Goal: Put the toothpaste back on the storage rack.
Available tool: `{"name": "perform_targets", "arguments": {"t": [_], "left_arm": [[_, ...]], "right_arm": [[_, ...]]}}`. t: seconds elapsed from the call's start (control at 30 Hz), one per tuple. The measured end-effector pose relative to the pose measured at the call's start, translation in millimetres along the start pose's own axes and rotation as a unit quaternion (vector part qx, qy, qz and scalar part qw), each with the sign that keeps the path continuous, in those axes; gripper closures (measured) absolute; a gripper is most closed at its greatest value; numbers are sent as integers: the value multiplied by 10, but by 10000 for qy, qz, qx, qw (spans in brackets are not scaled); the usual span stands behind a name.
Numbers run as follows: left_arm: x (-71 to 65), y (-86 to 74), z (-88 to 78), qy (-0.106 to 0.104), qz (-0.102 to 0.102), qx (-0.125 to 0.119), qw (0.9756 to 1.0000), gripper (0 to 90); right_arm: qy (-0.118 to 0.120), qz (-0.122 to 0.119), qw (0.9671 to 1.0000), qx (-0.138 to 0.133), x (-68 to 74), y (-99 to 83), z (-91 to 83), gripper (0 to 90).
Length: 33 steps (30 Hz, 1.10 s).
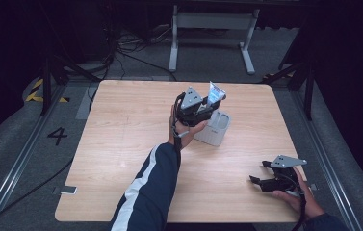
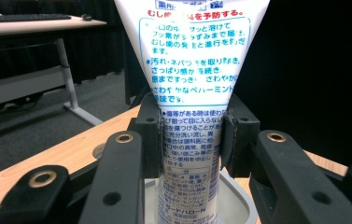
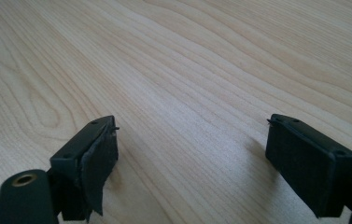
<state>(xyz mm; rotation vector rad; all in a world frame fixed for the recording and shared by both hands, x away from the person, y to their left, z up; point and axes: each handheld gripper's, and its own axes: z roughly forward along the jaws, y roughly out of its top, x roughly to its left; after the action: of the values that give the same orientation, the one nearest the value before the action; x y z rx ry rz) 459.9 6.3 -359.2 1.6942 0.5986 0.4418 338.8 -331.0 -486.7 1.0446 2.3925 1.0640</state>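
My left jaws are pinching a tube on both sides, near its lower part. The tube is white with blue Japanese print and it stands upright between the pads, the wide flat end at the top. Its bottom end goes down into a light grey holder, whose rim I see just behind the jaws in the left gripper view. Whether the tube touches the bottom of the holder I cannot tell.

In the high view my left gripper is over the middle of the tabletop, a little toward the far edge. The tube rises above it, tilted slightly to the right. The holder stands on the tabletop directly beside my left hand, and the thumb seems to touch its side.

My right jaws are spread wide with only bare wood between them. The pad of the left jaw looks loose and is peeling at its edge. My right gripper is low over the near right corner of the tabletop, well apart from the holder, with the right hand behind it.
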Motion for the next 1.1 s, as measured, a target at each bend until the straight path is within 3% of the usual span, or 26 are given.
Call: {"name": "perform_targets", "arguments": {"t": [0.3, 0.83, 1.1], "left_arm": [[67, -29, 57, 111, -36, 4, 9999, 660], [107, -265, 94, 106, -190, 223, 9995, 656], [88, -337, 53, 117, -102, 321, 9994, 652]], "right_arm": [[5, -4, 10000, 2, 0, 0, 0, 172], [11, -10, 10000, -3, 1, 0, 0, 171], [10, -9, 10000, -3, 1, 0, 0, 171]]}}
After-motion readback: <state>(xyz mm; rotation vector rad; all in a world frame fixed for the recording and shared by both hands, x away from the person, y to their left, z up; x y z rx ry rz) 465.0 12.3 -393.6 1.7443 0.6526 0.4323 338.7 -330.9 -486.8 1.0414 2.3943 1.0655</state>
